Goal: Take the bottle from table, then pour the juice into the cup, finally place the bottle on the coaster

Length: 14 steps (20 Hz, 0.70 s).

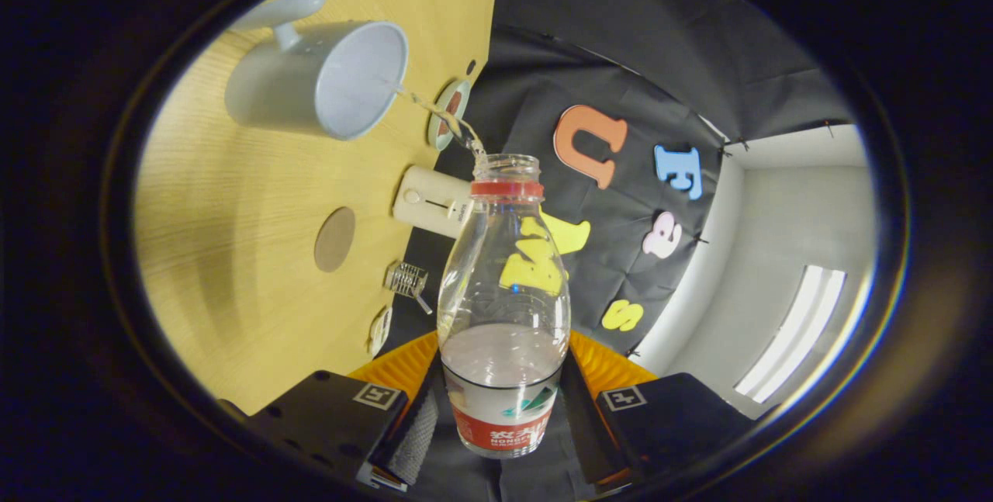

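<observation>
The tool (503, 409) is clamped on the bottle (503, 308), one finger pressing each side of its labelled lower body, so the bottle stands straight out ahead between the fingers with its open mouth pointing away from them. The view is rolled over, so the wooden counter (256, 316) rises like a wall on one side and the booth's black cloth wall and a white ceiling with a strip light fill the other. The bottle is clear plastic with a red ring under its neck and a red and white label near the fingers; liquid sits pooled in the lower part of it, next to the label. A thin stream of liquid (442, 120) leaves the bottle's mouth and arcs across to the rim of the cup (318, 79), a pale mug with a handle, standing on the counter well beyond the fingertips. A round brown coaster (335, 239) lies flat on the counter, apart from the cup and nearer the tool. Along the counter's far edge, by the cloth, sit a small round dish (448, 114), a cream box-shaped device (430, 201), and a little wire rack (406, 279).
</observation>
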{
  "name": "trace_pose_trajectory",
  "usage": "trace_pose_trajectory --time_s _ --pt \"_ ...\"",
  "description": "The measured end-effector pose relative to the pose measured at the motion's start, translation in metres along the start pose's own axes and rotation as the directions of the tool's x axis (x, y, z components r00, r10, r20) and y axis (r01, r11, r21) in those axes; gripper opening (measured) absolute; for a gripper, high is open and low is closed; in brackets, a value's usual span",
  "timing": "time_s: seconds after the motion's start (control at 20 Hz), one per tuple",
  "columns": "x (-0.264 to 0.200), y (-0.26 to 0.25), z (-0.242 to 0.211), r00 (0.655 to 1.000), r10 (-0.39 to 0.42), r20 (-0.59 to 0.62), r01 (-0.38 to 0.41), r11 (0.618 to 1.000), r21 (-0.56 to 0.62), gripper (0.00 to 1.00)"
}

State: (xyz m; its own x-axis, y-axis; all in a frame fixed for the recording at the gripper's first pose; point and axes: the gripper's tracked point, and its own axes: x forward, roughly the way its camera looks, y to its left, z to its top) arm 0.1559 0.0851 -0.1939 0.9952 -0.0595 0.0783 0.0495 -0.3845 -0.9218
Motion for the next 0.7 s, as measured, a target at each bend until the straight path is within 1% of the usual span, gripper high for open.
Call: trace_pose_trajectory --time_s 0.35,0.7 --pt "-0.004 -0.008 -0.003 1.000 -0.016 -0.012 0.016 1.000 -0.017 0.79" --pt "-0.003 -0.012 0.000 1.000 -0.013 -0.026 0.012 1.000 -0.028 0.79"
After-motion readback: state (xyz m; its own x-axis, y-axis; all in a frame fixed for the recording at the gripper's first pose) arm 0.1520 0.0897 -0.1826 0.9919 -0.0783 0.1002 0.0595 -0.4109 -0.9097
